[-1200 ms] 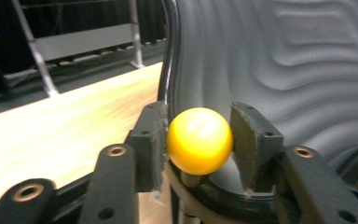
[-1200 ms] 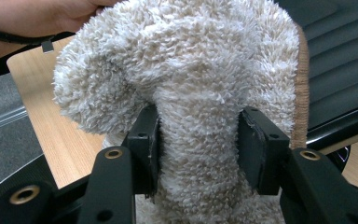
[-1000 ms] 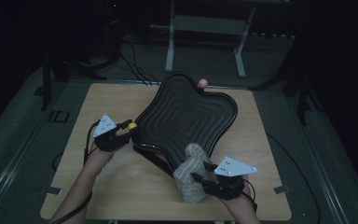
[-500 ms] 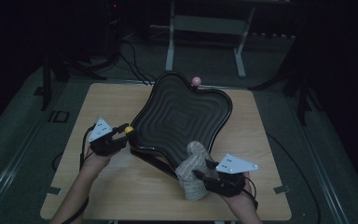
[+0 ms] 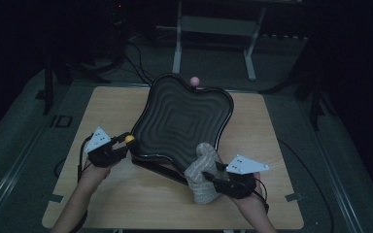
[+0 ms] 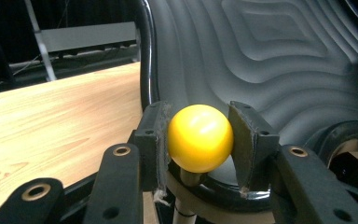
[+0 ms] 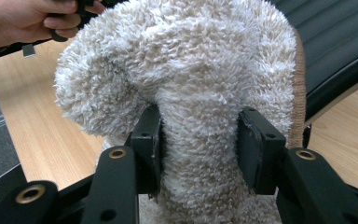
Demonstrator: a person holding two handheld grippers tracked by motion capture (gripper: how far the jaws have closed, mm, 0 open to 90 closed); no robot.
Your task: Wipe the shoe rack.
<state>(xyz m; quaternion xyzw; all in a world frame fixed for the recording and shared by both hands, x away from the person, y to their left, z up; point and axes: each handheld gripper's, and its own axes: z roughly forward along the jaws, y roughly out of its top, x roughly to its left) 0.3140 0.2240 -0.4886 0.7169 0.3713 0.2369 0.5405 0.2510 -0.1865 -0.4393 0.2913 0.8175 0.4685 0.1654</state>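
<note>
The wooden table (image 5: pixel 126 204) has bare room on your near side. The black ridged tray (image 5: pixel 184 116) has swung leftward since a second ago, its pink knob (image 5: pixel 194 80) now past the far edge; the wipe looks underway. Your right gripper (image 5: pixel 212 177) is clamped on the fleecy cloth (image 5: pixel 201 177) at the near rim. Your left gripper (image 5: pixel 126 144) is closed on the yellow knob (image 6: pixel 200 137).
</note>
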